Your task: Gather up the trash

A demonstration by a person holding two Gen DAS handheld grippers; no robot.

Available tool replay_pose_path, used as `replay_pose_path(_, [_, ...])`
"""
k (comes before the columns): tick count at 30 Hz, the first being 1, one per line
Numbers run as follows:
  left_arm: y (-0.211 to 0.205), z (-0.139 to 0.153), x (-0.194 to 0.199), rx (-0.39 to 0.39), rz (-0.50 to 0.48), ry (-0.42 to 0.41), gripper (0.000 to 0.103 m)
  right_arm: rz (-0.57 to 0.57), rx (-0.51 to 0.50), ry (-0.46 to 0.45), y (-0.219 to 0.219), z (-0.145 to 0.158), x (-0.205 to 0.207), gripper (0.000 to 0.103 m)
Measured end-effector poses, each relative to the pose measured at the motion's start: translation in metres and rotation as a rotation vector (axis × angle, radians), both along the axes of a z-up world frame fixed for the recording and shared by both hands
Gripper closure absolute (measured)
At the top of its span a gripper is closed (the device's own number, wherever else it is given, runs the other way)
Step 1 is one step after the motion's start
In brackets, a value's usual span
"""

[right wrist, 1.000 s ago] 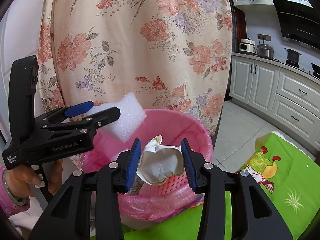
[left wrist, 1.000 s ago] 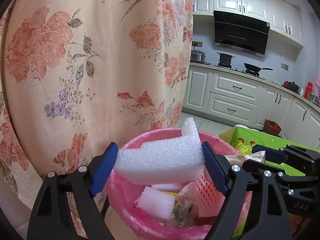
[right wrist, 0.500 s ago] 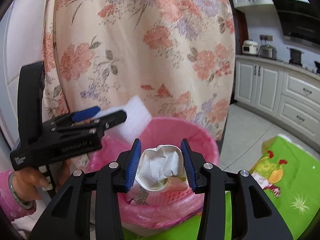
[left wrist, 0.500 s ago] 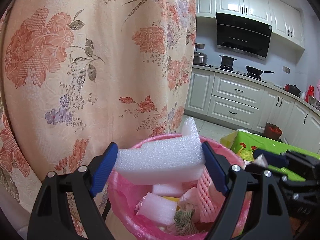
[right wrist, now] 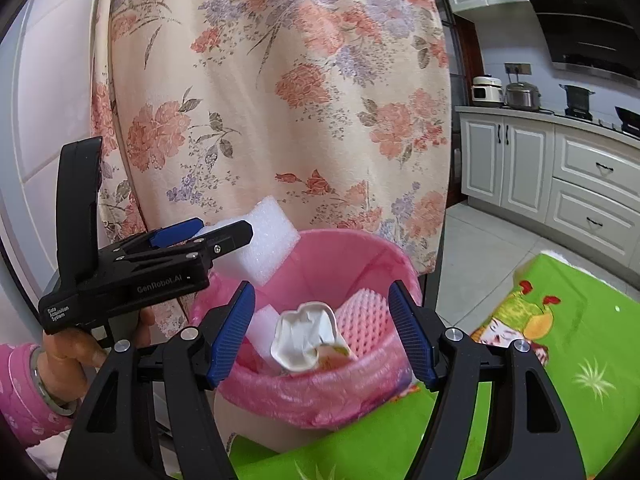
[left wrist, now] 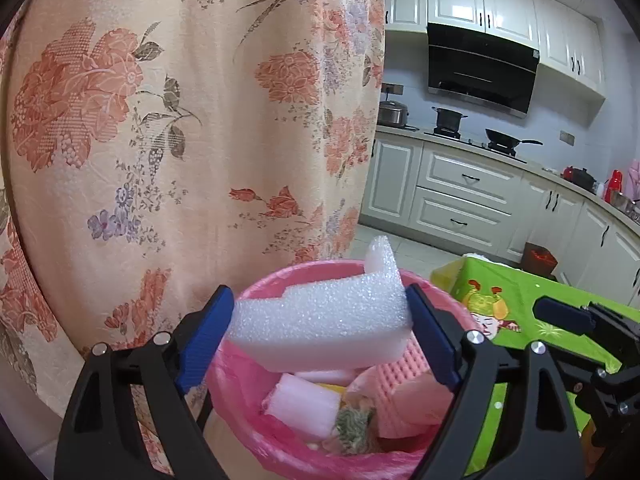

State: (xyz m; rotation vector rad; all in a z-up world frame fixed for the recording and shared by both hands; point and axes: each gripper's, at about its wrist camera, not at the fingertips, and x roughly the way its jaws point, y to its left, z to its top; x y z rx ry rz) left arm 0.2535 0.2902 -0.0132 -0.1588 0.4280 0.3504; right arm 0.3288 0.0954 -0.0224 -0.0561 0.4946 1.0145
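A white foam piece (left wrist: 320,328) spans my left gripper (left wrist: 319,300), held over the pink-lined bin (left wrist: 280,440). Both blue pads still touch it while the jaws begin opening. The right wrist view shows the same left gripper (right wrist: 224,236) and foam piece (right wrist: 264,240) above the bin's (right wrist: 340,248) left rim. My right gripper (right wrist: 320,292) hangs over the bin's near rim with its jaws opening. A crumpled white paper cup (right wrist: 304,336) sits loose between and below them, touching neither pad, on the pink foam netting (right wrist: 364,316) and other trash.
A floral curtain (left wrist: 180,120) hangs right behind the bin. A table with a green cartoon cloth (right wrist: 560,340) stands to the bin's right. White kitchen cabinets (left wrist: 460,192) line the far wall. A hand in a pink sleeve (right wrist: 24,384) holds the left gripper.
The right gripper's jaws have spread wide and let go of the crumpled white cup, which has dropped toward the bin. The left gripper still carries the foam over the bin.
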Motion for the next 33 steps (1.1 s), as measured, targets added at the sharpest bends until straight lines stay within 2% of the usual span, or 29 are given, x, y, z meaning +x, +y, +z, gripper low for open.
replay_pose_path(2, [-0.004, 0.0, -0.001, 0.005, -0.001, 0.002, 0.014, -0.01, 0.002, 0.003, -0.007, -0.001, -0.003, 0.037])
replay_pose_path(12, [-0.024, 0.005, -0.011, 0.016, -0.02, -0.01, 0.013, -0.044, -0.003, -0.009, -0.026, 0.0, -0.013, 0.037])
replay_pose_path(14, [-0.028, 0.008, -0.014, 0.024, -0.017, -0.014, 0.01, -0.048, -0.004, -0.017, -0.027, 0.002, -0.015, 0.037])
replay_pose_path(17, [-0.036, 0.017, -0.024, 0.058, 0.002, -0.037, 0.005, -0.068, -0.017, -0.024, -0.029, 0.002, -0.017, 0.037])
replay_pose_path(24, [-0.053, 0.036, -0.051, 0.113, 0.072, -0.056, 0.005, -0.143, -0.078, 0.018, -0.035, 0.0, -0.022, 0.037])
replay_pose_path(28, [-0.062, 0.047, -0.072, 0.138, 0.127, -0.087, 0.005, -0.168, -0.092, 0.056, -0.041, 0.005, -0.028, 0.023])
replay_pose_path(33, [-0.072, 0.051, -0.095, 0.142, 0.124, -0.048, 0.005, -0.193, -0.076, 0.068, -0.054, 0.012, -0.047, 0.019])
